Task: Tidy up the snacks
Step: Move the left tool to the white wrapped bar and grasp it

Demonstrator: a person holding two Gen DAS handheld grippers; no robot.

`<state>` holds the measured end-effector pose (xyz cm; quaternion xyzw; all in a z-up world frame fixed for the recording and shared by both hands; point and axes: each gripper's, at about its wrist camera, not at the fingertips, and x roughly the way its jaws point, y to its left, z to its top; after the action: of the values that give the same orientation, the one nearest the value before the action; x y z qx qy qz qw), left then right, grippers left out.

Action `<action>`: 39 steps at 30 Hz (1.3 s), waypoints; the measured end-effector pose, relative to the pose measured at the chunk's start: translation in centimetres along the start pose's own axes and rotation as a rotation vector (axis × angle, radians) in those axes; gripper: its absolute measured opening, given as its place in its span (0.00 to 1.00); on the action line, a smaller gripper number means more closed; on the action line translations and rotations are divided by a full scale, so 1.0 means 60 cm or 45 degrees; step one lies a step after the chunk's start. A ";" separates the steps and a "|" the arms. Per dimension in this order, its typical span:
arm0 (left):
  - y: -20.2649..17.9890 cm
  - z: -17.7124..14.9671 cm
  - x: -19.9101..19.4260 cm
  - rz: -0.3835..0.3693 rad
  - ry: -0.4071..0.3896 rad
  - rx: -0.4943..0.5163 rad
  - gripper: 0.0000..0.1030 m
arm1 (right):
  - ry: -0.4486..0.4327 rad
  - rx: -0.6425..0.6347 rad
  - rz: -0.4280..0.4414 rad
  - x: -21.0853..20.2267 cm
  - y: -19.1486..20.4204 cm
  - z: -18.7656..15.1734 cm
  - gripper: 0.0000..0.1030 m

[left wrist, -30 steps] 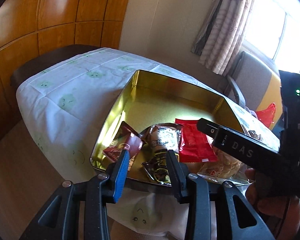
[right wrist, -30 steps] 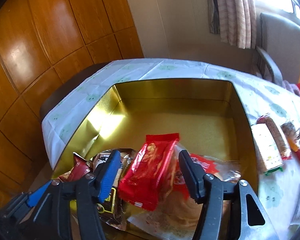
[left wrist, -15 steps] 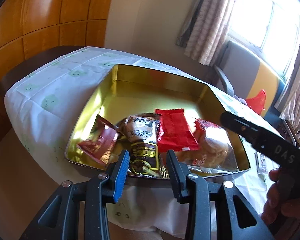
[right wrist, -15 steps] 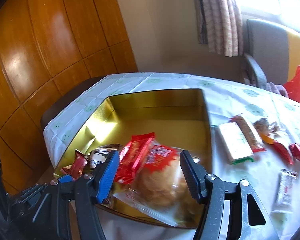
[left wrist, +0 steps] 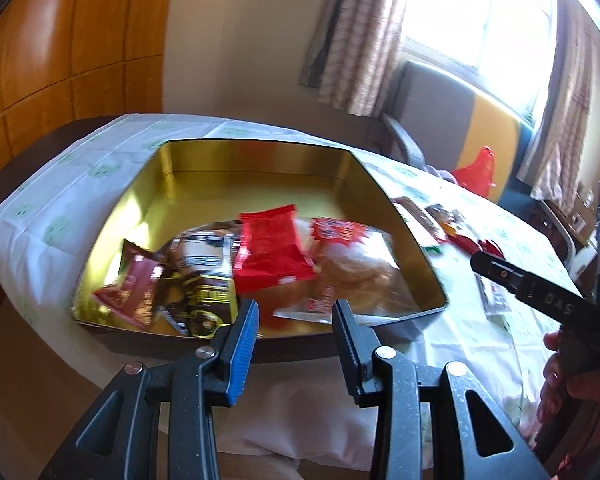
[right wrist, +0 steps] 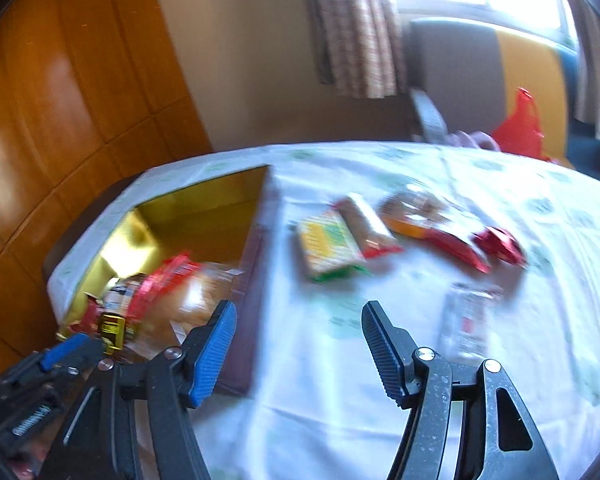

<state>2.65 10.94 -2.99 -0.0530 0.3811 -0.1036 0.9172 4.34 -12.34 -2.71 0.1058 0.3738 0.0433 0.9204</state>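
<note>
Snacks (left wrist: pixel 272 252) partly fill the gold tin (left wrist: pixel 260 156) at the table's (right wrist: pixel 340 380) left; several packets (right wrist: pixel 328 244) remain loose to its right. Left tongs (left wrist: pixel 294 336) released, empty; right tongs (right wrist: pixel 296 344) opening, empty.

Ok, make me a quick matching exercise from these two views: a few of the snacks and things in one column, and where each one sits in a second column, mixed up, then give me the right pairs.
Things:
1. bright red packet
2. yellow-green packet
3. dark red packet
4. red plastic bag

Places:
A. on the tablecloth, outside the gold tin
B. at the tin's left corner
C. on the chair beyond the table
D. on top of the pile inside the tin

Pairs: 1-D, 2-A, 3-B, 4-C
</note>
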 end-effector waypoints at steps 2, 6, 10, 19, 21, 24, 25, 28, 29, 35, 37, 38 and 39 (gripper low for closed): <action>-0.016 -0.002 0.000 -0.022 0.009 0.030 0.38 | 0.011 0.035 -0.041 -0.004 -0.031 -0.008 0.64; -0.048 -0.005 -0.004 -0.072 0.011 0.079 0.38 | 0.009 0.067 -0.133 -0.013 -0.088 -0.028 0.64; -0.085 -0.008 -0.007 -0.129 0.013 0.111 0.38 | 0.013 0.105 -0.220 -0.023 -0.141 -0.048 0.64; -0.198 -0.008 0.003 -0.265 0.050 0.240 0.38 | -0.007 0.207 -0.342 -0.044 -0.222 -0.078 0.64; -0.222 -0.006 0.011 -0.303 0.071 0.264 0.38 | -0.010 0.209 -0.381 -0.045 -0.234 -0.083 0.64; -0.257 -0.002 0.027 -0.347 0.110 0.279 0.38 | -0.011 0.233 -0.413 -0.045 -0.254 -0.089 0.64; -0.264 0.000 0.032 -0.352 0.117 0.282 0.38 | -0.010 0.247 -0.422 -0.046 -0.262 -0.092 0.64; -0.294 0.006 0.057 -0.361 0.151 0.298 0.38 | -0.019 0.268 -0.437 -0.049 -0.278 -0.097 0.64; -0.303 0.008 0.066 -0.361 0.162 0.304 0.41 | -0.025 0.263 -0.440 -0.049 -0.279 -0.097 0.64; -0.344 0.015 0.117 -0.348 0.201 0.324 0.50 | -0.040 0.190 -0.461 -0.041 -0.273 -0.100 0.67; -0.358 0.018 0.132 -0.342 0.214 0.338 0.50 | -0.054 0.183 -0.454 -0.040 -0.272 -0.102 0.69; -0.363 0.019 0.138 -0.343 0.216 0.344 0.50 | -0.061 0.177 -0.454 -0.040 -0.271 -0.103 0.69; -0.367 0.020 0.143 -0.344 0.218 0.350 0.50 | -0.068 0.168 -0.457 -0.039 -0.271 -0.105 0.69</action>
<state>6.11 -12.45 -4.18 0.0310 0.4293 -0.2807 0.8579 -1.71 -27.50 -9.19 0.0984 0.3642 -0.1490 0.9140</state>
